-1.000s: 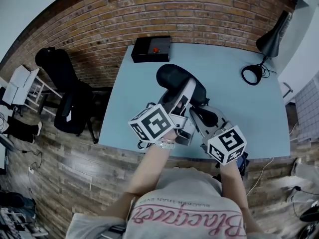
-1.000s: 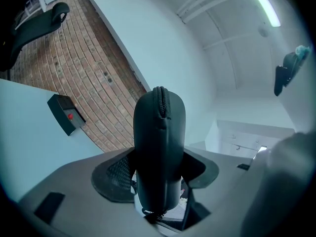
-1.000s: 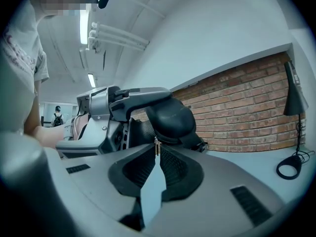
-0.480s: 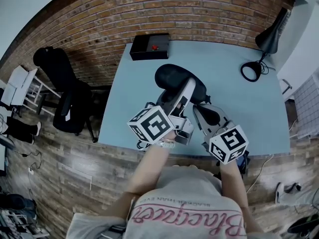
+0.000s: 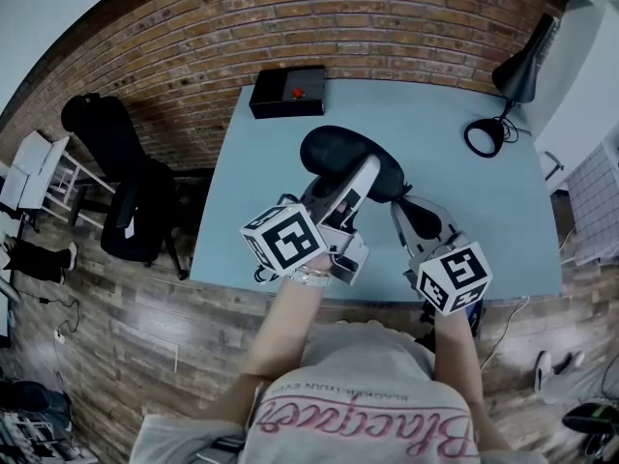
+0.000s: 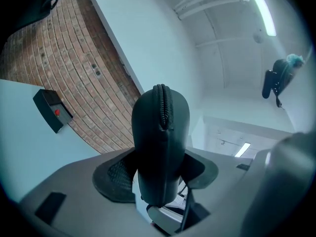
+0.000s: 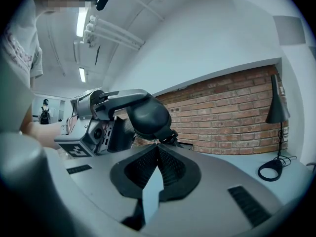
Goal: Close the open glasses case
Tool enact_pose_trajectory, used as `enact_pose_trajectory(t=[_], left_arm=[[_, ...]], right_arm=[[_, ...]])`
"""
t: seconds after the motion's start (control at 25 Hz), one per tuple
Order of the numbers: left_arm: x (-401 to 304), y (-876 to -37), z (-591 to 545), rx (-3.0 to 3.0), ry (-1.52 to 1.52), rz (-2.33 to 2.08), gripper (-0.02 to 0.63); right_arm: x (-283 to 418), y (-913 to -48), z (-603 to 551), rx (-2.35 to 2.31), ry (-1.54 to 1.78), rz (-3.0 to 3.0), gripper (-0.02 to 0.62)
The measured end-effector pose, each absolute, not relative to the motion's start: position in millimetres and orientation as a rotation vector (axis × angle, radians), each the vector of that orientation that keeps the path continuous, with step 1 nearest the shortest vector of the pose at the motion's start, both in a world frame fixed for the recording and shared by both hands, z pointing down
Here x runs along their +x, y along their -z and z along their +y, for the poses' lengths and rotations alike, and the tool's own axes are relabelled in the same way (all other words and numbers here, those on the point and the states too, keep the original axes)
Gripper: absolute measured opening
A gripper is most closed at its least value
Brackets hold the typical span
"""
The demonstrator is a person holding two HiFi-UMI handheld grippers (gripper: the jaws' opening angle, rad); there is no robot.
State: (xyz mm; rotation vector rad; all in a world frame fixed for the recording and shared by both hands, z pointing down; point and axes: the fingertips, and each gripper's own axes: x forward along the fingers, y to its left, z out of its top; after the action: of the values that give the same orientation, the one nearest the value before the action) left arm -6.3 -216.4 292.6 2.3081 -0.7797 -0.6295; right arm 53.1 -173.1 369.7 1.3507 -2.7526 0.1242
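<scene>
A black zippered glasses case [image 5: 340,155] is held above the blue table [image 5: 484,222]. My left gripper [image 5: 350,184] is shut on it from the near side. In the left gripper view the case [image 6: 160,132] stands upright between the jaws, zipper seam [image 6: 162,100] facing the camera, and its halves look together there. My right gripper [image 5: 406,203] sits at the case's right end. In the right gripper view its jaws [image 7: 157,146] meet at a tip touching the case's [image 7: 148,113] zipper end, seemingly pinching the small zipper pull. The left gripper [image 7: 91,128] shows behind it.
A black box with a red button [image 5: 288,92] sits at the table's far edge by the brick wall. A black desk lamp [image 5: 522,64] and its ring base [image 5: 484,141] stand at the far right. An office chair [image 5: 121,167] stands on the floor to the left.
My right gripper has shifted to the right along the case's end. The left gripper keeps holding the case in nearly the same spot.
</scene>
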Motion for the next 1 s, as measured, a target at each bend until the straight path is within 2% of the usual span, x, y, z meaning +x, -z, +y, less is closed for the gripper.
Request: enact_pose_trajectory(t=[0.32,1.0], left_arm=[[-1,-301,-213,2.285,0.588,-0.693,0.250],[27,-312,-177,2.607,0.254,-0.442,0.245]], right_arm=[[68,-368,-176,1.446,-0.056,-2.685,0.017],[100,-360,-178,1.480,0.118,-2.634,0.018]])
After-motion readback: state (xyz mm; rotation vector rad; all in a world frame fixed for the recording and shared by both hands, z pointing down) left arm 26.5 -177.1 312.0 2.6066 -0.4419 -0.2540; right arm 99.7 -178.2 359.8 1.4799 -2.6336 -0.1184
